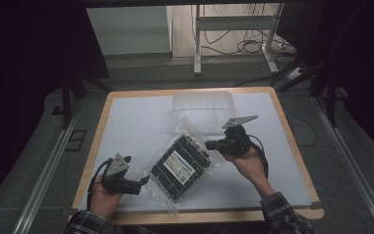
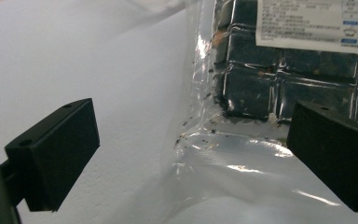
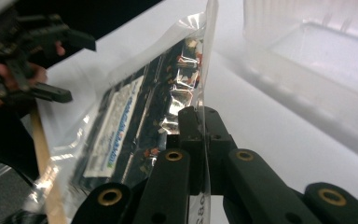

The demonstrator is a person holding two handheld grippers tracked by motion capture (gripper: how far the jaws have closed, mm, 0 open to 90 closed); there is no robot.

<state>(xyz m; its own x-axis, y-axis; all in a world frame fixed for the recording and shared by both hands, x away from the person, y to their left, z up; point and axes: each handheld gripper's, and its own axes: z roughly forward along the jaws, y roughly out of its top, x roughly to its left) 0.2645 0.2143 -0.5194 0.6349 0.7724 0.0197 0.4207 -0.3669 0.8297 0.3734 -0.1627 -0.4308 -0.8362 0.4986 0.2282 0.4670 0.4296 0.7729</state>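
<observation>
A clear plastic bag (image 1: pixel 180 163) packed with dark square packets and bearing a white label lies at an angle on the white table (image 1: pixel 136 126). My right gripper (image 1: pixel 209 145) is shut on the bag's clear side edge (image 3: pixel 204 93), and that side is lifted. In the right gripper view the film stands up between the closed jaws. My left gripper (image 1: pixel 145 181) is open at the bag's near left corner. The left gripper view has the bag's clear sealed edge (image 2: pixel 233 158) lying between the spread jaws, apart from both.
A clear plastic tub (image 1: pixel 203 106) stands at the back middle of the table, just beyond the bag; its wall (image 3: pixel 307 60) is close to my right gripper. The wooden table rim (image 1: pixel 199 215) runs along the front.
</observation>
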